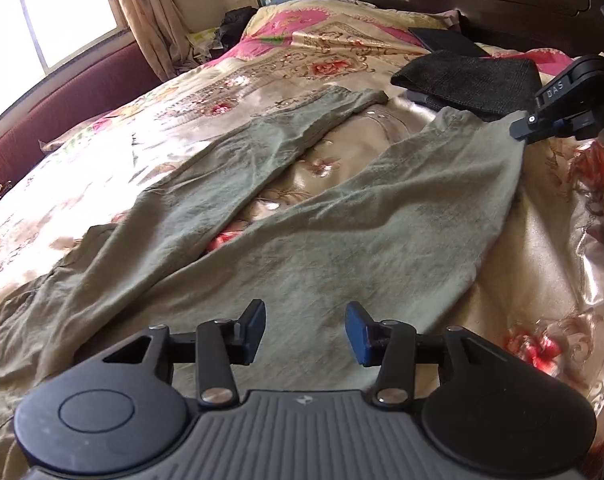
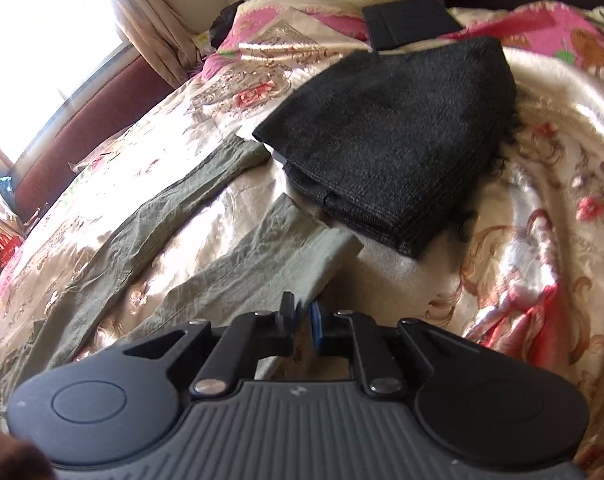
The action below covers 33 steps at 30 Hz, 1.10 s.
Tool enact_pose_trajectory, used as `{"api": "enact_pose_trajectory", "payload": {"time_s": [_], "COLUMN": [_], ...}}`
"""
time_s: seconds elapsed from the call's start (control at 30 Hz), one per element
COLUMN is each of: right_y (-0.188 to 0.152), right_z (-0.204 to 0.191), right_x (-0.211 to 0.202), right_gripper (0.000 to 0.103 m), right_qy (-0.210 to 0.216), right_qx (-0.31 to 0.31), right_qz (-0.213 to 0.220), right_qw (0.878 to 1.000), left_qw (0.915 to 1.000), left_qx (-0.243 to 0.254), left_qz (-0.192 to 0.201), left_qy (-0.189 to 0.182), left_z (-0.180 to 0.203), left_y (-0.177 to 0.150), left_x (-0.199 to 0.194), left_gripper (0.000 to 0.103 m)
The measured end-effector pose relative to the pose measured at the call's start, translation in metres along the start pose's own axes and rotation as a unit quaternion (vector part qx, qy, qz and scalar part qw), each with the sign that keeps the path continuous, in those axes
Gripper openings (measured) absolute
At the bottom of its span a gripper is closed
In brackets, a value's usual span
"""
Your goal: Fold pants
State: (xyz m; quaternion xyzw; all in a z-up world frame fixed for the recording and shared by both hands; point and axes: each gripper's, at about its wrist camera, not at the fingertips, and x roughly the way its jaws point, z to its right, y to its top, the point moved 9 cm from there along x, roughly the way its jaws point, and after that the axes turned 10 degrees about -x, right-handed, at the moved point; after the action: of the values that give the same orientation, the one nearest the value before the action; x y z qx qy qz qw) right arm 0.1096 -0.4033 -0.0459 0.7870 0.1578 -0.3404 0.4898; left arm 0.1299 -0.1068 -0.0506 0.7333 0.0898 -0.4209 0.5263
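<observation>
Pants (image 1: 230,208) spread flat mid-bed (image 1: 541,232), legs splayed in a V toward the headboard, waist at the foot edge, long axis down the bed's length. Right gripper (image 2: 302,314) pinched on the right leg's cuff, probably to swing it onto the other leg. Left gripper (image 1: 305,332) apart, over the seat, touching nothing.

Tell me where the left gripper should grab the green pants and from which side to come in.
Grip the waist end of the green pants, just ahead of the open left gripper, coming in low from the near bed edge. The cloth lies flat on the bedspread, so pinch up an edge. The right gripper is shut on the right leg's cuff, so folding probably follows.
</observation>
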Motion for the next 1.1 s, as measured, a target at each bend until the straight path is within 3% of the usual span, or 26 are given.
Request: {"api": "enact_pose_trajectory", "payload": {"time_s": [0.1, 0.2, 0.33, 0.47, 0.57, 0.63, 0.73, 0.9, 1.1], "right_y": [0.006, 0.009, 0.01, 0.006, 0.004, 0.0, -0.007, -0.01, -0.026], "right_z": [-0.018, -0.057, -0.136, -0.223, -0.293, -0.337, -0.391, -0.434, -0.446], "right_x": [-0.015, -0.014, 0.013, 0.059, 0.092, 0.111, 0.135, 0.181, 0.202], "right_gripper": [0.02, 0.021, 0.025, 0.025, 0.027, 0.037, 0.043, 0.045, 0.045], "right_qy": [-0.014, 0.012, 0.083, 0.154, 0.204, 0.23, 0.26, 0.252, 0.264], "right_qx": [-0.063, -0.137, -0.257, -0.358, -0.423, -0.465, -0.524, -0.602, -0.656], "right_qz": [0.015, 0.016, 0.0, -0.03, -0.048, -0.064, -0.077, -0.1, -0.161], "right_qw": [0.998, 0.99, 0.963, 0.921, 0.882, 0.852, 0.807, 0.751, 0.688], "left_qw": [0.9994, 0.9969, 0.9899, 0.983, 0.9803, 0.9782, 0.98, 0.9853, 0.9875], "left_qx": [-0.008, -0.005, -0.009, -0.025, -0.037, -0.035, -0.022, 0.006, 0.036], "left_qz": [0.008, 0.013, 0.018, 0.007, -0.005, -0.011, -0.032, -0.065, -0.09], "left_qy": [0.031, 0.077, 0.14, 0.182, 0.194, 0.204, 0.195, 0.158, 0.125], "left_z": [-0.042, -0.092, -0.166, -0.242, -0.29, -0.317, -0.348, -0.37, -0.38], "left_y": [-0.004, -0.007, -0.004, 0.003, 0.01, 0.014, 0.016, 0.017, 0.016], "left_x": [-0.015, -0.026, -0.028, -0.008, 0.012, 0.026, 0.045, 0.068, 0.077], "left_gripper": [0.059, 0.06, 0.066, 0.067, 0.067, 0.067, 0.069, 0.071, 0.071]}}
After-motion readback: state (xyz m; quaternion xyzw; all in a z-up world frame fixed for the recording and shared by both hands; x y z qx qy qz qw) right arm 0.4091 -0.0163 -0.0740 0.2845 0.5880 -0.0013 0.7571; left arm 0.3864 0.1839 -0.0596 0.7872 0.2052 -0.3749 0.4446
